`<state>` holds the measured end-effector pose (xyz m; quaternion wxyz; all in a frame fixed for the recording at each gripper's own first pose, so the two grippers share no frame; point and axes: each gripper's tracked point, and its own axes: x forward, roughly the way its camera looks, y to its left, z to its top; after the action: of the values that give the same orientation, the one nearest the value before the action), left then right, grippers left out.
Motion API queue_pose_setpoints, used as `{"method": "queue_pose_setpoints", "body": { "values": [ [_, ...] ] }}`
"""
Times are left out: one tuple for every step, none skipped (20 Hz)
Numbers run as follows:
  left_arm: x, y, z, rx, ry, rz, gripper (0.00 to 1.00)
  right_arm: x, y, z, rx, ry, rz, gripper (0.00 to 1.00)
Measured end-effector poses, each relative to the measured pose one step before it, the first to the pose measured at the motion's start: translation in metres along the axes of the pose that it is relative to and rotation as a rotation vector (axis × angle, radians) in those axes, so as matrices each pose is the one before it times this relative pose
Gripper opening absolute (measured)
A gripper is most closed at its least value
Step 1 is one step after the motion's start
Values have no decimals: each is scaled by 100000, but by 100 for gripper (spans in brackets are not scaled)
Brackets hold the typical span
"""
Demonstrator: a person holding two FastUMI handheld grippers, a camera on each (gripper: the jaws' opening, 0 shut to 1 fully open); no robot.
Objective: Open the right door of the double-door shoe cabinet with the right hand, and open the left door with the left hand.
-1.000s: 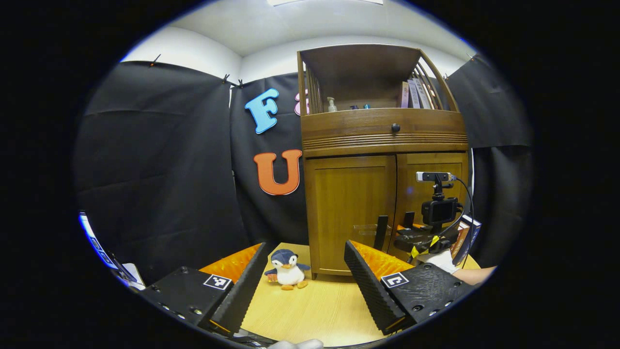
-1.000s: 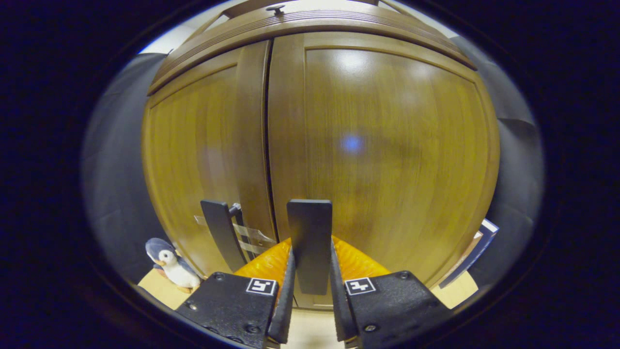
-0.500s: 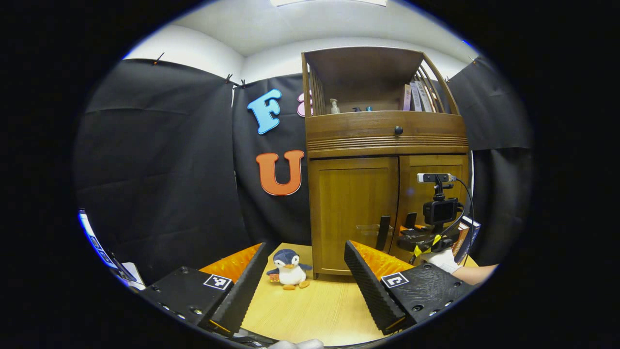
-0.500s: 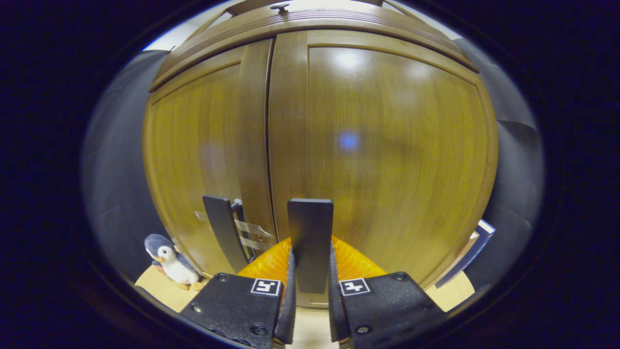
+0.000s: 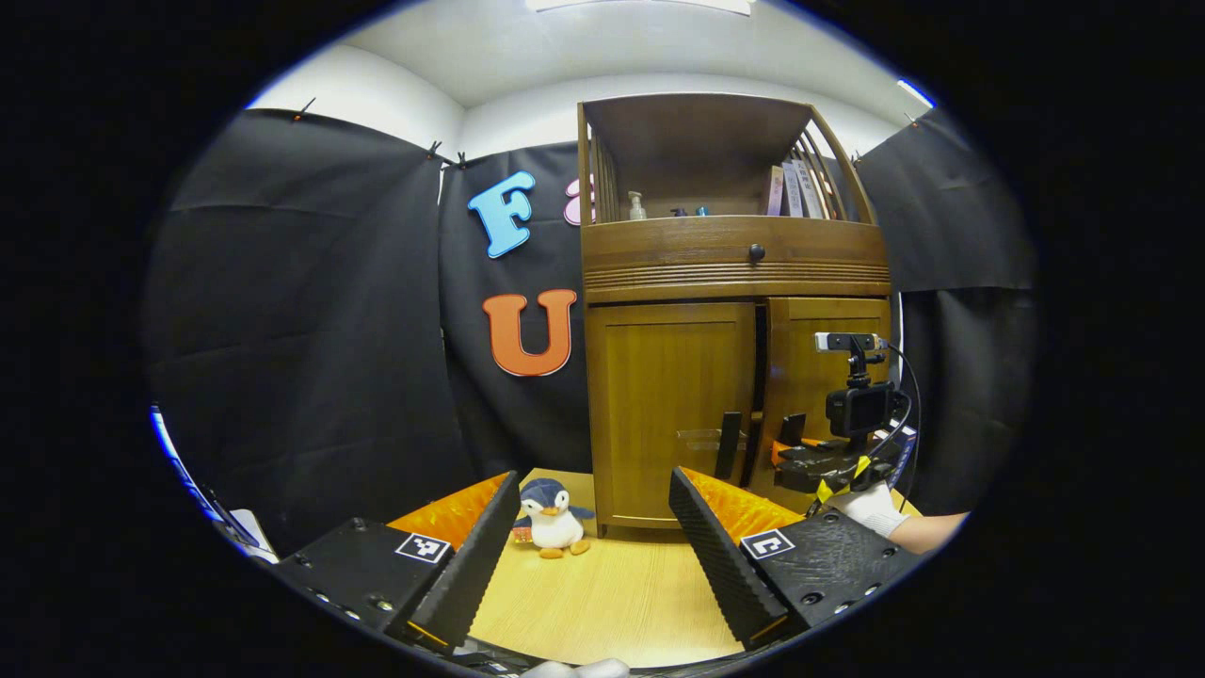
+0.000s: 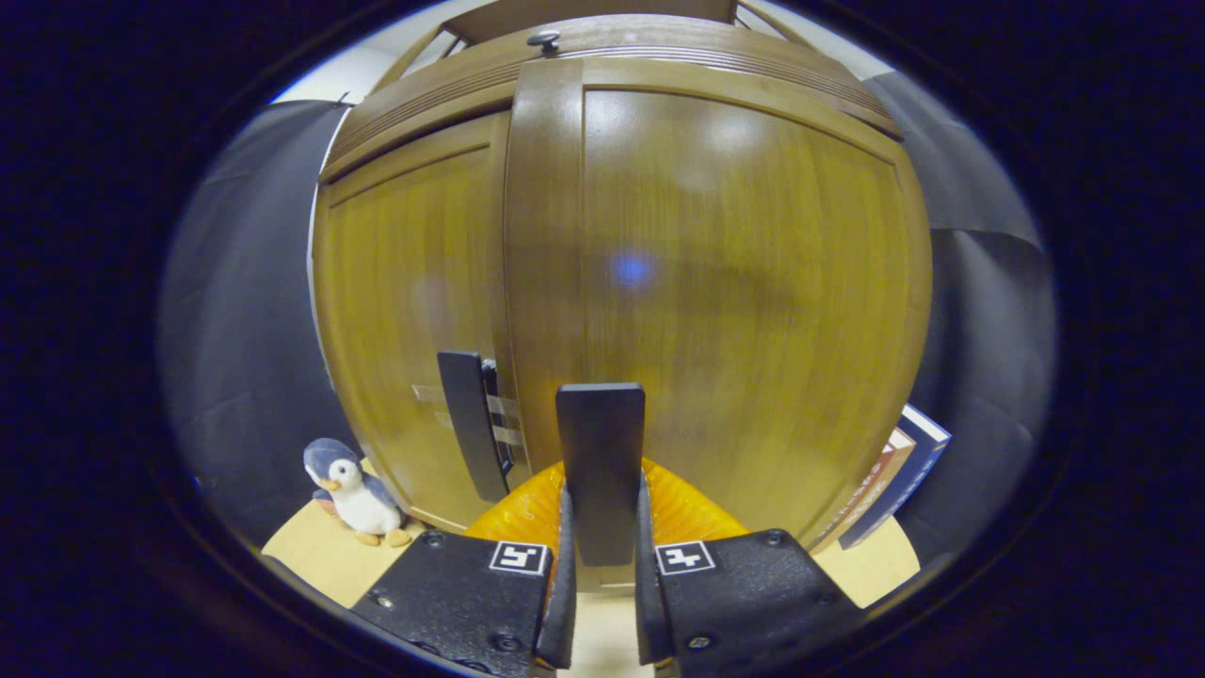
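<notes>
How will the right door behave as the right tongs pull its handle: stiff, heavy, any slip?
The right door looks like a rigid wood panel, so it should swing on its hinges rather than flex. It already stands proud of the left door, so little resistance seems likely. The handle is a smooth flat bar clamped in the right tongs, so slipping is possible.

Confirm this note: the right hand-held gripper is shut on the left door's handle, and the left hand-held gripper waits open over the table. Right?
Not quite. The right hand-held gripper is shut on the right door's handle, not the left door's handle, as the right gripper view shows. The left hand-held gripper does wait open over the table.
</notes>
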<state>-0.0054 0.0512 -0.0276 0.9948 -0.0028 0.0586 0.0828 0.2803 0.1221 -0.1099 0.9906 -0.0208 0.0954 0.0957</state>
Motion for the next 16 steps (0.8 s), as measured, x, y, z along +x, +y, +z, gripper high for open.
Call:
{"method": "queue_pose_setpoints", "body": {
  "values": [
    [-191,-14,-21,6,-154,-559,96,-952,-177,-316,-371,-30,75,29],
    [-105,-14,-35,-66,95,-649,96,-624,-257,-388,-249,133,-27,29],
    [-193,-61,-5,-128,26,-724,96,-810,-211,-234,191,163,54,29],
    [-76,-92,-74,-98,93,-794,96,-736,-167,-244,534,128,33,28],
    [-149,-76,-71,-139,131,-798,96,-807,-238,-211,363,249,169,28],
    [-135,-233,-148,-59,-41,-1124,96,-741,-379,-198,22,294,20,28],
    [-214,-125,-2,263,-102,-804,96,-788,-350,-117,65,179,-171,28],
    [-90,-64,-39,508,-102,-752,96,-746,-256,-129,170,146,-348,28],
    [-144,-128,-39,391,13,-782,96,-532,-290,-38,371,197,-645,28],
    [-234,-176,-28,223,-116,-883,96,-613,-331,-300,56,69,-799,28],
    [-56,-124,-7,78,-135,-887,96,-448,-239,-132,79,75,-652,28],
    [-179,-83,-59,90,-139,-1011,96,-643,-281,-345,261,74,-723,28],
    [-72,-171,12,79,-110,-896,96,-726,-421,-120,216,35,-689,28],
    [-61,-164,-187,9,122,-955,96,-559,-413,-324,219,85,-802,28],
    [-15,-246,-124,-139,108,-1160,96,-685,-529,-136,246,-154,-957,28],
    [-107,-222,12,-124,100,-1268,96,-730,-557,-168,197,-129,-1153,27]
  ]
}}
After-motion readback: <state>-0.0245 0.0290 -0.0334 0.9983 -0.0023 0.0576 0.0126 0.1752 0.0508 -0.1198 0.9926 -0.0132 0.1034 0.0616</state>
